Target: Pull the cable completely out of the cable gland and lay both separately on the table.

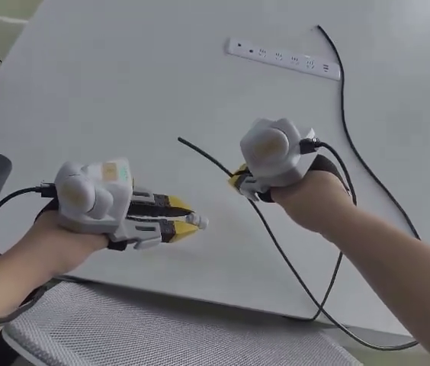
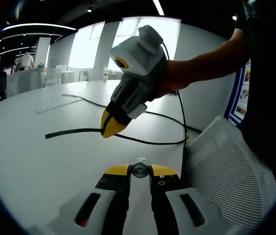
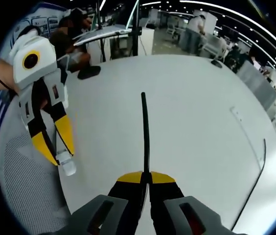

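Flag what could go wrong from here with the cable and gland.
1. The gland is pinched at the very tips of the left hand-held gripper, close to the table edge; once released it may roll off onto the mesh chair.
2. The cable, clamped in the right hand-held gripper, appears to trail over that edge; its hanging part could drag it off.

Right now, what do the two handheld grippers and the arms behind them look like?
The left gripper and right gripper match: rounded pale-grey housings, black jaws with yellow tips, each with a black lead plugged in at the rear. The forearms are bare, without sleeves.
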The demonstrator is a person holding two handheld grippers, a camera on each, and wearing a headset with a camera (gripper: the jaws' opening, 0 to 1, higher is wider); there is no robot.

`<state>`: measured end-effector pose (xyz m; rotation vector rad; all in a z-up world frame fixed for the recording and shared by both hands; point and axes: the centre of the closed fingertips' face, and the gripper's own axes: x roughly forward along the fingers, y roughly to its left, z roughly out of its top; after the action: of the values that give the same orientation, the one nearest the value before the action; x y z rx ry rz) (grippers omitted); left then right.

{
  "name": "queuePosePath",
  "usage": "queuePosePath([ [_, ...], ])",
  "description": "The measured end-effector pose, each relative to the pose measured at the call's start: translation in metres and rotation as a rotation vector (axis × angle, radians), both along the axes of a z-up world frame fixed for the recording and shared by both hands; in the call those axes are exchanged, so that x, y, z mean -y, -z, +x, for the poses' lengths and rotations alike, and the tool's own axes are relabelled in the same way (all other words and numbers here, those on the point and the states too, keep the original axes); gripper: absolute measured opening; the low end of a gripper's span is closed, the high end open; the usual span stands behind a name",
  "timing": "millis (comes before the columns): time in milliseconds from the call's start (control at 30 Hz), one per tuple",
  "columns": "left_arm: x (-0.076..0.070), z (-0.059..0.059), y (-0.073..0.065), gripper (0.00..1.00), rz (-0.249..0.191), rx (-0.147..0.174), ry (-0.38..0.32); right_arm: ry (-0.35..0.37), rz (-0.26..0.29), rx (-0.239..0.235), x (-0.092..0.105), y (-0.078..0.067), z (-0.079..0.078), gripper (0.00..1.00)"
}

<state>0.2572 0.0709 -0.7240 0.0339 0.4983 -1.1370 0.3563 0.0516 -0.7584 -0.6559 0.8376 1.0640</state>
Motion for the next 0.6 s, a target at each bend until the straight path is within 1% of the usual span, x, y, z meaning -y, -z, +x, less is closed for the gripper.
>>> queuePosePath([
  [233, 0.003, -0.002, 0.011, 0.15, 0.012, -0.012, 0.010, -0.045, -0.006, -0.005, -0.014, 0.007, 0.004, 0.00],
  [400, 0.004, -0.001, 0.017, 0.15, 0.021, -0.014, 0.023, -0.106, -0.028, 0.006, -0.024, 0.014, 0.000, 0.00],
  [467, 0.005, 0.001, 0.020, 0.15, 0.028, -0.013, 0.029, -0.121, -0.038, 0.009, -0.026, 0.018, -0.001, 0.00],
  [600, 0.006, 0.000, 0.027, 0.15, 0.044, -0.014, 0.049, -0.136, -0.042, 0.001, -0.033, 0.025, -0.002, 0.00],
])
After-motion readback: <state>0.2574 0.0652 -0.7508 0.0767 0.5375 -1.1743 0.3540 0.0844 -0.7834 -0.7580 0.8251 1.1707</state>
